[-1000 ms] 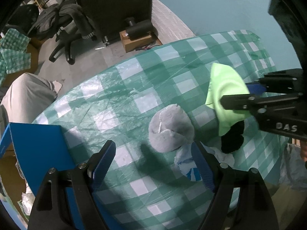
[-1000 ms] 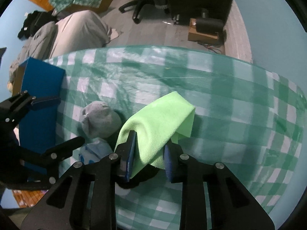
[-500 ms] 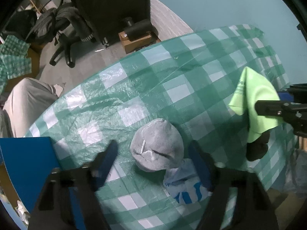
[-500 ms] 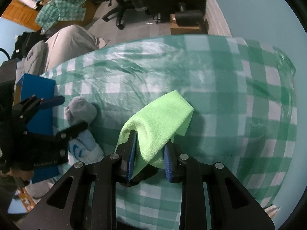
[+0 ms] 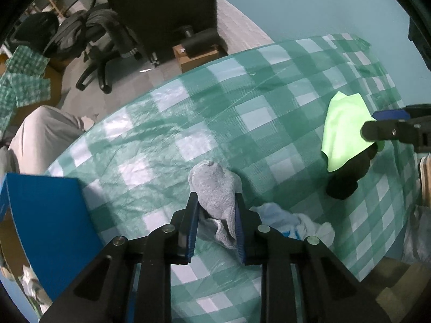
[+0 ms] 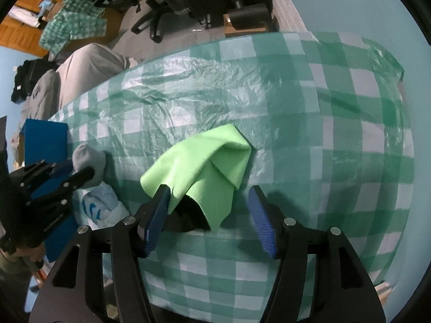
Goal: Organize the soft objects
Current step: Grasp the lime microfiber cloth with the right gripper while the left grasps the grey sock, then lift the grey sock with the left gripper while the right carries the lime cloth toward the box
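My left gripper (image 5: 214, 202) is shut on a grey sock (image 5: 215, 188) on the green checked tablecloth (image 5: 188, 123); it also shows in the right wrist view (image 6: 89, 161). My right gripper (image 6: 208, 197) is open, its jaws wide apart around a bright green cloth (image 6: 204, 161) that is draped over a black object (image 6: 186, 215). The green cloth (image 5: 344, 129) and black object (image 5: 347, 177) show at the right of the left wrist view. A white and blue cloth (image 5: 291, 223) lies right of the sock, also in the right wrist view (image 6: 99, 207).
A blue box (image 5: 45, 220) stands at the table's left edge, also in the right wrist view (image 6: 45, 140). Beyond the table are office chairs (image 5: 99, 37), a cardboard box (image 5: 196, 53), a grey bundle (image 5: 40, 137) on the floor and a teal wall (image 5: 309, 5).
My left gripper has closed on the grey sock. My right gripper has opened and let go of the green cloth, which now rests on the black object.
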A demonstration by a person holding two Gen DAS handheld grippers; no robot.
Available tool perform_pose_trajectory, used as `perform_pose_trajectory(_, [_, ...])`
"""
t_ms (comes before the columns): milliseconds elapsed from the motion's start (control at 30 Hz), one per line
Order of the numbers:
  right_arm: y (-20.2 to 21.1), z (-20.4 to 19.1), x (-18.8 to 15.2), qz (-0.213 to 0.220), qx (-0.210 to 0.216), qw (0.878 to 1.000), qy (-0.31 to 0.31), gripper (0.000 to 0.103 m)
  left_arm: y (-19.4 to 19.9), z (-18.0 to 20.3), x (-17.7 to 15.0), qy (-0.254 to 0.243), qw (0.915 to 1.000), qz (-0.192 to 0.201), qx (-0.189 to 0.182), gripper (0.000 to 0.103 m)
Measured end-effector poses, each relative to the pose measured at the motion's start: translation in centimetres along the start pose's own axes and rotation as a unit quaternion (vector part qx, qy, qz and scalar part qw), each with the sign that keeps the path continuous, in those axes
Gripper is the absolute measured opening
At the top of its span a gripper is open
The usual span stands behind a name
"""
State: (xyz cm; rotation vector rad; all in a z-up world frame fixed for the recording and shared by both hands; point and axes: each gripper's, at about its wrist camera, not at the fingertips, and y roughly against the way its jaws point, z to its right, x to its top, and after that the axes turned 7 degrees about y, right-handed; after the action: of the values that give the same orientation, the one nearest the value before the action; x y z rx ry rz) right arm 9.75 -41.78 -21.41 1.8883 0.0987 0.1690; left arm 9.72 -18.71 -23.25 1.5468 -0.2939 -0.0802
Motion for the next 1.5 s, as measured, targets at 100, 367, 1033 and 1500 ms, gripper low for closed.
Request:
perform_pose_trajectory(100, [-0.3,-0.3,0.8,-0.003,-0.004,1.0,0.015,0.066,0.1,-0.6,-0.4,0.009,1.0,0.0,0.003,0.024])
perform_pose_trajectory(367, [-2.2,-2.0,2.9,-0.032,-0.027,0.997,0.059,0.066,0.0,-1.7,-1.6,0.036,0.9993,-0.007,0.005,0.024])
perform_pose_trajectory(1033, [-1.0,-3.7,1.7,-0.003,-0.046,0.995,0.088,0.016,0.4,-2.1,-2.5,0.029,0.9996,-0.006,0.0,0.024])
perform_pose_trajectory(1500, [4.3,-5.3,-1.5,0.072,-0.006,0.995,0.072,0.012,4.2,-2.7,-4.1,0.039,0.9987,0.024,-0.022,0.024])
